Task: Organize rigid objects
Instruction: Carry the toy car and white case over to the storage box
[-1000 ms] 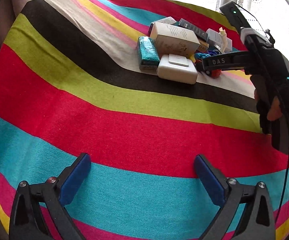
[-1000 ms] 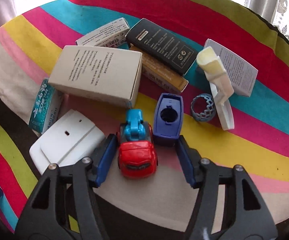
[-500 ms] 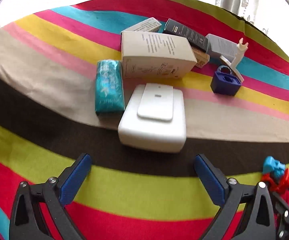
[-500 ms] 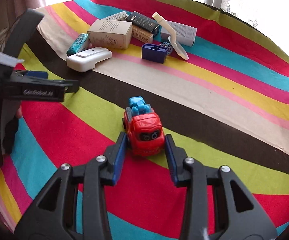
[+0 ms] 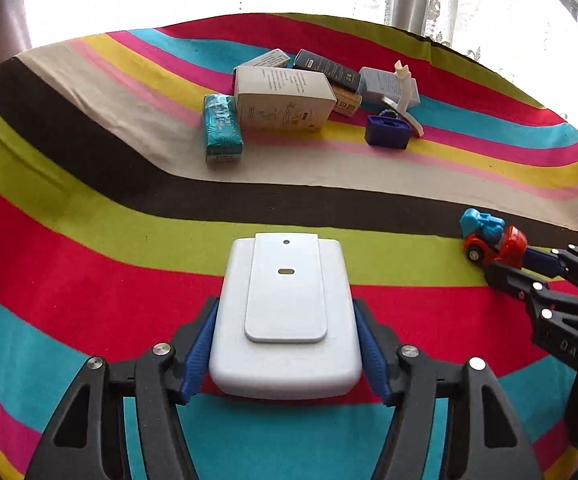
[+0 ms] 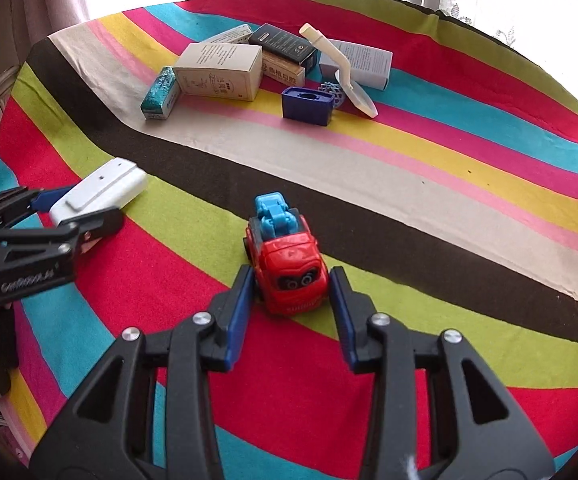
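Observation:
My left gripper (image 5: 285, 344) is shut on a white plastic box (image 5: 287, 316) with a raised lid plate, holding it over the near red and teal stripes. It also shows in the right wrist view (image 6: 101, 192). My right gripper (image 6: 291, 300) stands around a red toy car (image 6: 287, 264) with a blue top; its jaws are slightly apart from the car's sides, and the car rests on the green stripe. The car also shows in the left wrist view (image 5: 493, 240).
A striped cloth (image 5: 89, 208) covers the table. At the far side lie a beige carton (image 5: 283, 100), a teal packet (image 5: 221, 128), a black box (image 5: 327, 70), a grey box (image 5: 381, 82), a navy block (image 5: 387, 132) and a cream scoop (image 5: 405, 96).
My left gripper closed on the white box and carried it toward the near side. My right gripper set the red car on the green stripe and its jaws opened slightly.

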Tool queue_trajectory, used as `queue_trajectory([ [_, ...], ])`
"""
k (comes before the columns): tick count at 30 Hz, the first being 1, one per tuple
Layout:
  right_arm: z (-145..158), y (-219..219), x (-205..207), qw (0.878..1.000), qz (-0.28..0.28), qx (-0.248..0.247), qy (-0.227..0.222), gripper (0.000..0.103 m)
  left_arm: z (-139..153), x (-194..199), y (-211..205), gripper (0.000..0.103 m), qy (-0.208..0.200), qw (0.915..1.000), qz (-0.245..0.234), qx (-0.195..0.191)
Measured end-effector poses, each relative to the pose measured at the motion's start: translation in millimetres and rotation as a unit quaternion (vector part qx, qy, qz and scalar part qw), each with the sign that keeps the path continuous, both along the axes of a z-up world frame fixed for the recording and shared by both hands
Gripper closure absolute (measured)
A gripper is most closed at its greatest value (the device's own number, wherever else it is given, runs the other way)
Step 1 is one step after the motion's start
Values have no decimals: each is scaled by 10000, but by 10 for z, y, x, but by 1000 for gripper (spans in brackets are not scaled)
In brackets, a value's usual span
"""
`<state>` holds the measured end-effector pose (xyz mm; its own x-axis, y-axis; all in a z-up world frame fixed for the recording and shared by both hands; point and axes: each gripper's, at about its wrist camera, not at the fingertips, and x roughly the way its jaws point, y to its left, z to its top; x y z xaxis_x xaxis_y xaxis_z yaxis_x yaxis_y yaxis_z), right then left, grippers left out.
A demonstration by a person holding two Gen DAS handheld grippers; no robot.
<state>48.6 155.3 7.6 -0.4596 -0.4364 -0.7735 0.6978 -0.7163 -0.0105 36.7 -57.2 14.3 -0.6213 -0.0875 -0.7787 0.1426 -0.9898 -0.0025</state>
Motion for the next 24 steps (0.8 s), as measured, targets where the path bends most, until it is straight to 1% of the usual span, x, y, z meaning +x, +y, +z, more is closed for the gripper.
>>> queue_trajectory([
  [3, 2, -7, 2, 10000, 2, 19, 17, 60, -12, 51, -17, 36, -13, 10000, 79, 22],
  [4, 1, -9, 3, 10000, -8, 34, 30, 58, -20, 47, -2, 28, -44, 10000, 47, -16],
  [5, -1, -10, -1, 10000, -44, 66, 51, 53, -22, -20, -6, 22, -77, 9999, 48, -51],
  [7, -9, 9, -27, 9998, -162, 76, 37, 45, -26, -73, -64, 20, -85, 9999, 111, 15],
  [8, -11, 23, -42, 9998, -194, 50, 4, 41, -28, -72, -75, 20, -79, 9999, 119, 33],
  [14, -23, 21, -63, 9997, -227, 49, -11, 39, -31, -82, -60, 21, -71, 9999, 136, 45],
  [15, -26, 21, -66, 9997, -224, 42, -16, 38, -28, -76, -63, 22, -63, 9999, 154, 40],
  [16, -28, 21, -70, 9997, -223, 35, -22, 38, -23, -67, -72, 27, -45, 9998, 195, 43],
  [17, -30, 17, -66, 9998, -217, 41, -6, 47, -12, -48, -95, 39, -7, 9996, 260, 57],
  [18, -21, 12, -48, 9999, -167, 12, 21, 61, -7, -33, -122, 39, 26, 9994, 330, 84],
  [20, -21, 3, -21, 9998, -157, 56, 105, 62, -12, -19, -139, 39, 53, 9993, 337, 128],
  [24, -26, 9, -33, 9998, -160, 45, 97, 61, -17, -38, -128, 39, 19, 9994, 349, 28],
])
